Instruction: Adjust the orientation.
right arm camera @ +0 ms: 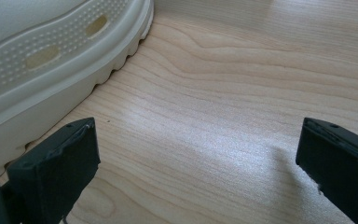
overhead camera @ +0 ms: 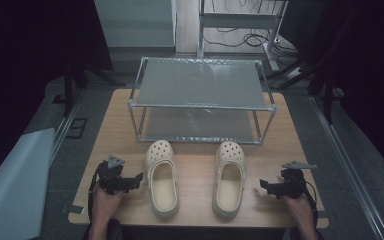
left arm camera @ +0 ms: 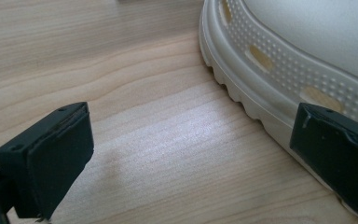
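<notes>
Clogs: the left clog [overhead camera: 161, 179] and right clog [overhead camera: 228, 176] lie side by side on the bench [overhead camera: 195, 150], toes toward the rack [overhead camera: 201, 100], soles down.
Why so: we judge them laid parallel so each tongs can take one from its outer side.
Left tongs [overhead camera: 139, 177]: spread wide, empty, just beside the left clog's outer sole (ridged edge close in the left gripper view).
Right tongs [overhead camera: 263, 184]: released, empty, near the right clog's outer side.
Room: bare wood between the clogs and beyond both tongs; the lower shelf [overhead camera: 200, 125] opens just ahead of the toes.
Edges: heels near the bench's front edge.
</notes>
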`<state>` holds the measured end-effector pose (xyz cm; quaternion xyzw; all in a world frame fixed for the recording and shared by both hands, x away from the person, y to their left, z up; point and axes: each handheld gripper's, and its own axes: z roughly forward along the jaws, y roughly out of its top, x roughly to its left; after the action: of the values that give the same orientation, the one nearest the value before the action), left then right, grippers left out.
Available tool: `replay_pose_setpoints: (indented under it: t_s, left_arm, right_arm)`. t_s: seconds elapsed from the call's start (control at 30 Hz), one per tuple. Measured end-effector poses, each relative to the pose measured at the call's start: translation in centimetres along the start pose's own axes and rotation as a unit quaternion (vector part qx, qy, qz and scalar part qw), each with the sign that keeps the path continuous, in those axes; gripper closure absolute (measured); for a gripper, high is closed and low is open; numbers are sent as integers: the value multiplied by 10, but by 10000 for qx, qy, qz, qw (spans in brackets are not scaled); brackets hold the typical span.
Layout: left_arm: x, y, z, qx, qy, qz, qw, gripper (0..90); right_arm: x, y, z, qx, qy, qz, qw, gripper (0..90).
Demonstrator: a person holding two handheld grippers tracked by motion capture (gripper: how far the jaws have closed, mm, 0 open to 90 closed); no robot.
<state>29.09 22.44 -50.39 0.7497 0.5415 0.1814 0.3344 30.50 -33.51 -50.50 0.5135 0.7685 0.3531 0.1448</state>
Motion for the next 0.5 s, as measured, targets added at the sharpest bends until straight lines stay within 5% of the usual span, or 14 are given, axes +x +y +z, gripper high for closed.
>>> replay_pose_setpoints:
  t_s: [0.5]
  left_arm:
    - [-12, 3, -21, 84, -170, 140, 9997, 13]
  right_arm:
    - [-5, -2, -1, -21, 133, 197, 9997, 9]
